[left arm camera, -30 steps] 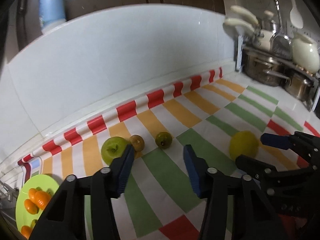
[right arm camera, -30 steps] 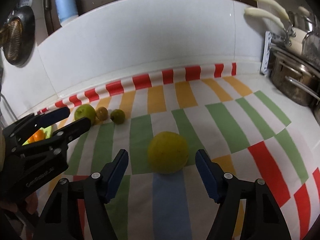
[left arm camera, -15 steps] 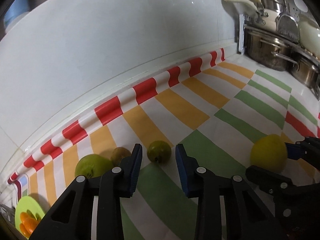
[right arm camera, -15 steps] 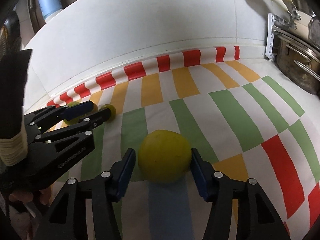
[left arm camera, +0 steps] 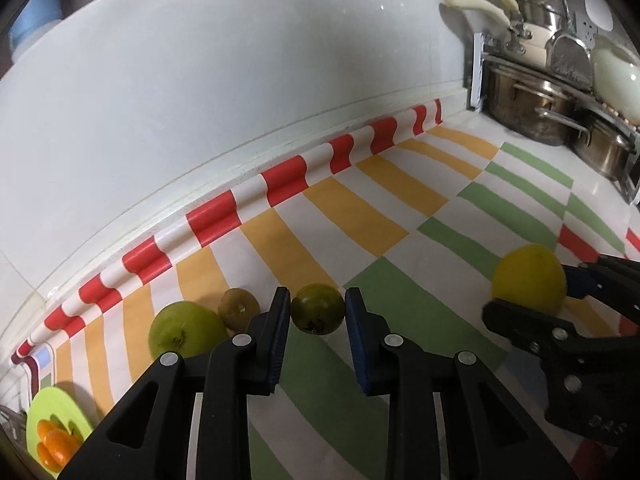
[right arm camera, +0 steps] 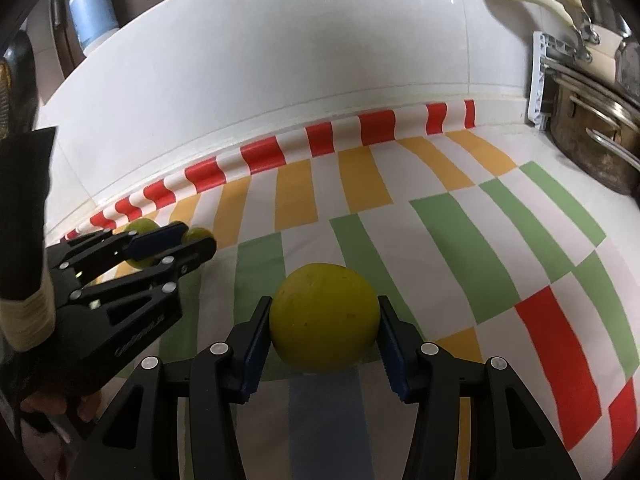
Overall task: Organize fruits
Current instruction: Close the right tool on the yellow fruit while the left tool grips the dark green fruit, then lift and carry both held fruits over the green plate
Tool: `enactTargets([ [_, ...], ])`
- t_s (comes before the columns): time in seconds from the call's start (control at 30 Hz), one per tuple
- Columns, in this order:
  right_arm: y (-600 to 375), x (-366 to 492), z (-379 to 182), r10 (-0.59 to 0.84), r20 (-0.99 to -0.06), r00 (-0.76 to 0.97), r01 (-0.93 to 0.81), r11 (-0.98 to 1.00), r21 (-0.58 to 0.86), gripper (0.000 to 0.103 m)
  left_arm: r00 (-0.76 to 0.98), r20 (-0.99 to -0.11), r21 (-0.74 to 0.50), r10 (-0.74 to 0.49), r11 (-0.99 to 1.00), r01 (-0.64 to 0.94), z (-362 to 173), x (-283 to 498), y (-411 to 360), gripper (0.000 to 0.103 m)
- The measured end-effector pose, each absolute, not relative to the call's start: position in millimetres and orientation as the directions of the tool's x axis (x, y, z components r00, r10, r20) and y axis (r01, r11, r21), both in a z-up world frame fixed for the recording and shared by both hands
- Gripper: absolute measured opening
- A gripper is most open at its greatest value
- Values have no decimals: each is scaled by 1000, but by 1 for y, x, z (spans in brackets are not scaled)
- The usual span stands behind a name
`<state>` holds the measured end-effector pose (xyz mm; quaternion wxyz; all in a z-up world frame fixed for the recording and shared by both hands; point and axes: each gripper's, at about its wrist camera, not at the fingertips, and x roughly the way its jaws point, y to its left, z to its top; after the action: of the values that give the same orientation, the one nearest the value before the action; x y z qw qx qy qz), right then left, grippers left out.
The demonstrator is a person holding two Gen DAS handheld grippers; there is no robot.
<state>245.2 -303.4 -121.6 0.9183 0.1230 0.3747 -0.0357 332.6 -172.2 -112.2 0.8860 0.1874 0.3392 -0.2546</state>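
Observation:
In the left wrist view, my left gripper [left arm camera: 317,312] has its blue pads on both sides of a small dark green fruit [left arm camera: 317,314] on the striped mat and looks closed on it. A larger green fruit [left arm camera: 186,334] and a small brown fruit [left arm camera: 239,313] lie just left of it. In the right wrist view, my right gripper [right arm camera: 323,320] is shut on a big yellow fruit [right arm camera: 324,316], which rests on the mat. That yellow fruit [left arm camera: 528,278] also shows at the right of the left wrist view.
A green plate [left arm camera: 52,428] with orange fruits sits at the far left. Steel pots [left arm camera: 532,112] and utensils stand at the back right. A white tiled wall [right arm camera: 280,60] runs behind the mat, with a blue bottle [right arm camera: 92,4] above it.
Both grippers moved forward and closed: the left around the small dark green fruit, the right onto the yellow fruit.

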Motion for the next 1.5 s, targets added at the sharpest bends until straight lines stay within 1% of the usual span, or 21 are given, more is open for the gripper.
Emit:
enactTargets([
  [0.33, -294, 233, -95, 31, -660, 751, 118, 977, 180, 51, 682, -644, 127, -347, 830, 543, -74, 301, -148, 28],
  [0.73, -273, 199, -59, 45, -606, 794, 58, 987, 150, 51, 733, -583, 107, -352, 861, 498, -35, 255, -120, 28],
  [1.17, -241, 167, -27, 90, -558, 825, -29, 993, 117, 51, 788, -534, 77, -306, 911, 406, -10, 203, -75, 28],
  [1.5, -212, 143, -11, 129, -527, 840, -92, 991, 97, 51, 818, -512, 66, -264, 937, 343, 0, 168, -42, 28],
])
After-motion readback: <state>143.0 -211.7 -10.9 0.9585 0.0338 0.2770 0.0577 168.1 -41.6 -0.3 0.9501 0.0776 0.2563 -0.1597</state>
